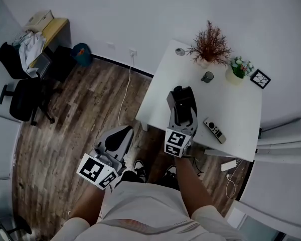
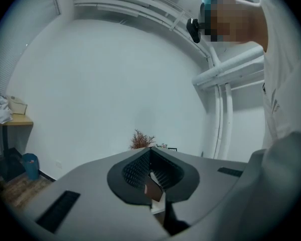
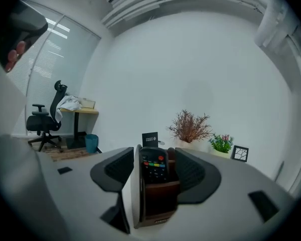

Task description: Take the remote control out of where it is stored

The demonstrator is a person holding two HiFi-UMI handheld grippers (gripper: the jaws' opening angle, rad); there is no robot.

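Observation:
A black remote control (image 3: 153, 165) with coloured buttons stands upright in a brown holder (image 3: 158, 200) on the white table (image 1: 231, 104). My right gripper (image 3: 155, 154) is open, and its pads stand on either side of the holder. In the head view the right gripper (image 1: 182, 95) reaches over the table's left part and hides the holder. A second, grey remote (image 1: 214, 130) lies flat on the table to its right. My left gripper (image 1: 121, 132) hangs over the floor left of the table, its jaws together with nothing held, as the left gripper view (image 2: 150, 150) also shows.
At the table's back stand a dried plant (image 1: 209, 45), a small flower pot (image 1: 239, 68), a framed picture (image 1: 260, 78) and a dark cup (image 1: 207, 77). A black card (image 3: 149, 139) stands behind the holder. An office chair (image 1: 20, 92) and a desk (image 1: 52, 31) are far left.

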